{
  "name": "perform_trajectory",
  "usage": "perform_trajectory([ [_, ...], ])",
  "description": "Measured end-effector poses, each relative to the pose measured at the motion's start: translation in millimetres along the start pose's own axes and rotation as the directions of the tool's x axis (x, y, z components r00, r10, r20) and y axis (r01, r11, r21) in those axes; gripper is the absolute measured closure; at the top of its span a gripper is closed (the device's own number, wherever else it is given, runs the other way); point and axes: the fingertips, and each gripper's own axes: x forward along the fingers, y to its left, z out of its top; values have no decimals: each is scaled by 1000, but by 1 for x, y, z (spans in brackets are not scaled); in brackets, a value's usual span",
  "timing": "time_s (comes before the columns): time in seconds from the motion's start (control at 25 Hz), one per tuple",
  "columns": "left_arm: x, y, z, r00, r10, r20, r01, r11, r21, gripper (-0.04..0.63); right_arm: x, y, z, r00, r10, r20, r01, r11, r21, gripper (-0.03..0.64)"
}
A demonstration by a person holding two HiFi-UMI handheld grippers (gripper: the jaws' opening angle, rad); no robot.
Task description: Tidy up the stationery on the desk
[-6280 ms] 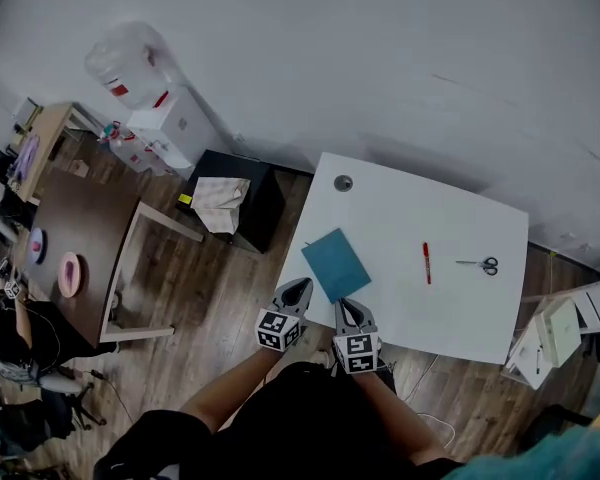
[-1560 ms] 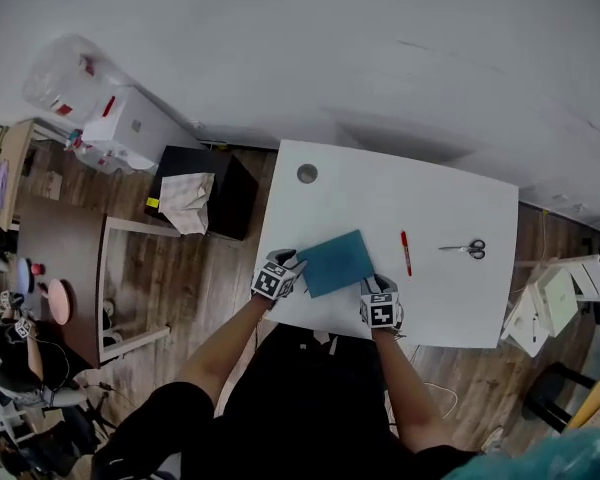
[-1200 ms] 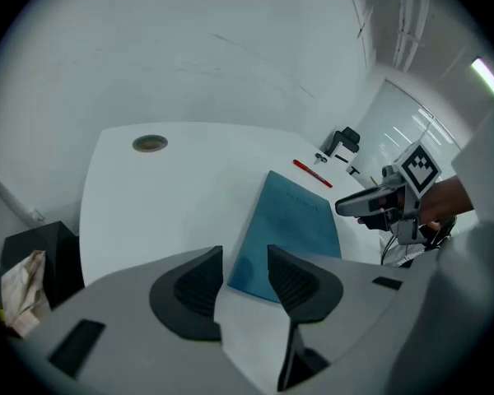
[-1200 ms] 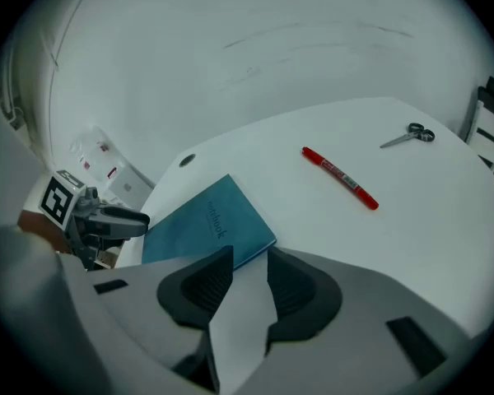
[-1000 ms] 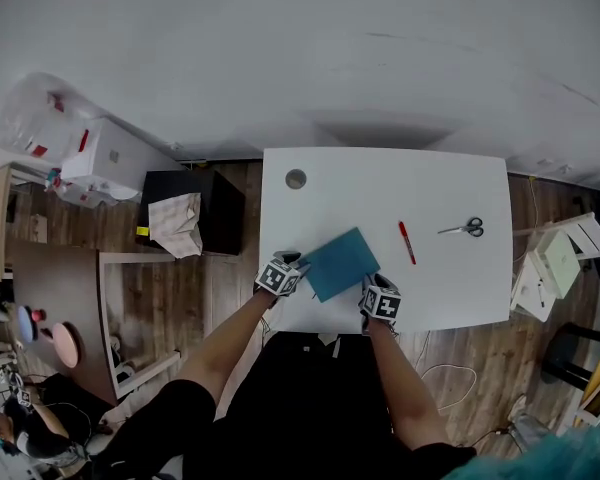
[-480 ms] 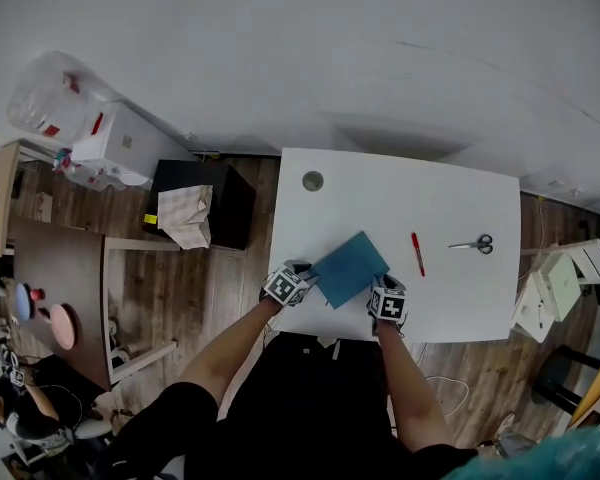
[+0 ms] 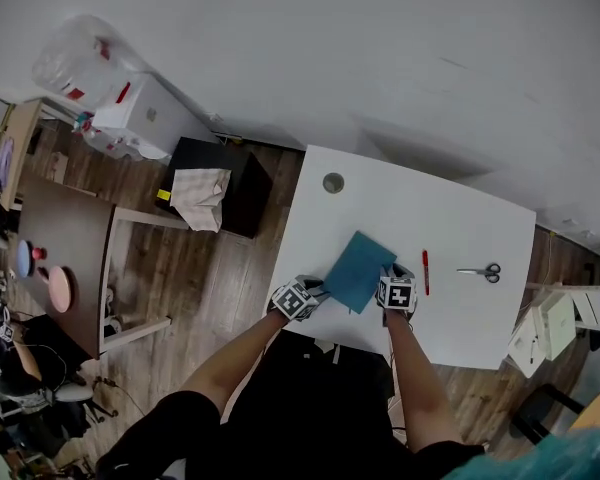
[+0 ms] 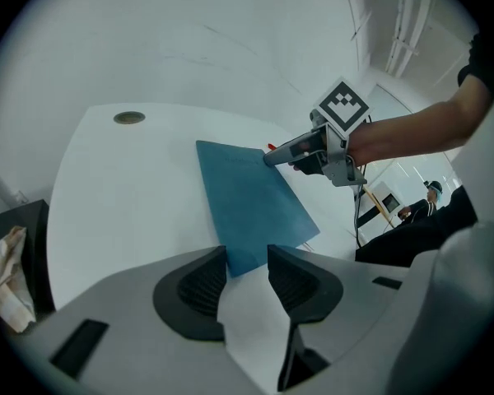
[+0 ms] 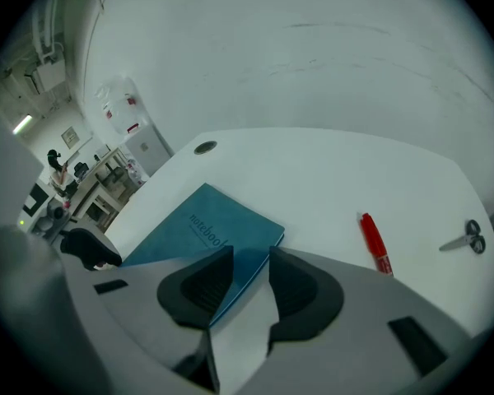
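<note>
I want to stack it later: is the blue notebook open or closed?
Closed. The notebook lies on the desk with its front cover up, title showing, and no pages spread.

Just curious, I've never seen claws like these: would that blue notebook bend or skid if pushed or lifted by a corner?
The notebook looks thin, so it would probably sag if lifted by one corner. Lying flat on the smooth desk, it should slide and pivot easily when nudged. Being flat, it likely won't roll, unlike the red pen.

Teal notebook (image 7: pixel 358 270) — red pen (image 7: pixel 426 271) (white desk (image 7: pixel 460 218))
</note>
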Motion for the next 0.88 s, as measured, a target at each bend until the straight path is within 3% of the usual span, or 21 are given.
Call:
perform_trajectory([
  [0.52,3,-12,-4,999,33,40,-29,996,-90,434,27,25,52,997,75,12,-75,996,-48,486],
  [0.88,-3,-11,-2,998,11,69,-3,993,-117,434,16,21,42,996,57,65,-53,997,-59,486],
])
